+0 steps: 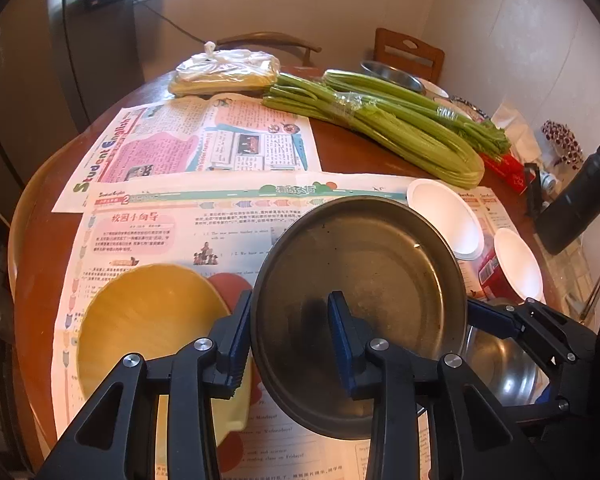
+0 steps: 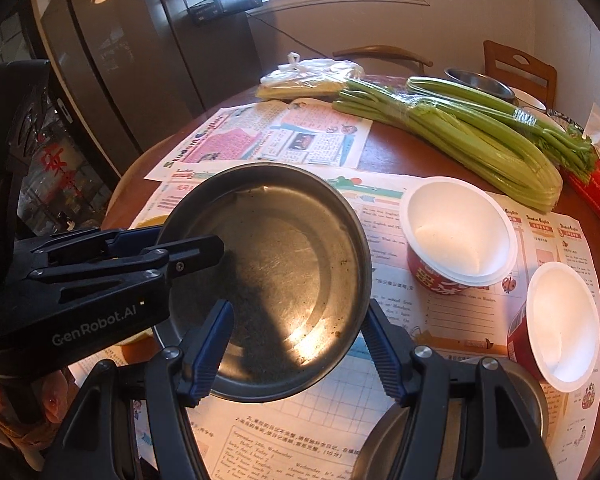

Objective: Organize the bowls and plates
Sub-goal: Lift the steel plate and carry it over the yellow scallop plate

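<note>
My left gripper (image 1: 292, 312) is shut on the near wall of a dark, scuffed metal plate (image 1: 364, 280), one pad outside the rim and one inside. The plate hangs tilted above the table. In the right wrist view the same plate (image 2: 284, 248) fills the middle, with the left gripper (image 2: 204, 248) reaching in from the left. My right gripper (image 2: 300, 312) stands open at the plate's near right edge, and no pad presses on it. A yellow plate (image 1: 148, 320) lies lower left. Two white-lined red paper bowls (image 2: 460, 232) (image 2: 560, 320) stand at the right.
A steel bowl (image 1: 500, 364) sits below the right gripper. Newspapers (image 1: 204, 148) cover the round wooden table (image 1: 36, 272). Celery bunches (image 1: 400, 128), a bagged packet (image 1: 224, 72) and another steel bowl (image 1: 392, 74) lie at the back. A black flask (image 1: 576, 204) stands far right.
</note>
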A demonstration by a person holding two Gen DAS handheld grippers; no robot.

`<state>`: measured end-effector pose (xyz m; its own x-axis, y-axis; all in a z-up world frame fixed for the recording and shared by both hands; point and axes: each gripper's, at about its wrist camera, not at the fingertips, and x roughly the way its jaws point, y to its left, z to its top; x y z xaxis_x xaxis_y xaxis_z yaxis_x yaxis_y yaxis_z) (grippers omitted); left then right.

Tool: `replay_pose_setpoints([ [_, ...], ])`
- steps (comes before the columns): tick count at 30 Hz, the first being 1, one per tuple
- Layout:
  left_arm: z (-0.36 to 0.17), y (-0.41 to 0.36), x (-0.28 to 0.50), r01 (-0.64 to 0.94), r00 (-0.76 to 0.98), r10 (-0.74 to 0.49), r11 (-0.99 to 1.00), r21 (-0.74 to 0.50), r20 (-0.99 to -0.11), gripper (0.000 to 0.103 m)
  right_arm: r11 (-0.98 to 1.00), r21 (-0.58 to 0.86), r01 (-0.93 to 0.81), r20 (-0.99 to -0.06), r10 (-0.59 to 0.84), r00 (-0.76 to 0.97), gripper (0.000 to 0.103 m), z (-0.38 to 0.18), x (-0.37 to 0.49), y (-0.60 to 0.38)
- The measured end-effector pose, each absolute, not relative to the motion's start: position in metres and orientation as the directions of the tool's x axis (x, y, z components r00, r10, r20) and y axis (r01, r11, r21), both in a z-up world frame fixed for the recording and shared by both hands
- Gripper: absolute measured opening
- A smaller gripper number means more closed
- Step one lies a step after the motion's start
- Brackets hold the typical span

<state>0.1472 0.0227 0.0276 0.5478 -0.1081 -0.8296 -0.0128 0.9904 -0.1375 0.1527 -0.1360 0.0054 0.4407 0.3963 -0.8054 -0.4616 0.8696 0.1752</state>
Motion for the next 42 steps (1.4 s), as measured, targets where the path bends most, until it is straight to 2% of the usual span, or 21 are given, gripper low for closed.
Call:
replay_pose_setpoints([
  [28,0.056,0.110,0.087,-0.142,0.641,-0.068,0.968,-0.206,-0.765,0.040,0.795,0.114,-0.596,-0.779,0.444,0.443,0.066,0.034,0.123,-0.051],
  [42,0.038,0.158,0.071,-0.240,0.604,-0.016,0.950,-0.201,-0.797,0.041,0.732,0.127,-0.669,-0.800,0.475,0.368,0.066,0.021,0.113,0.003],
])
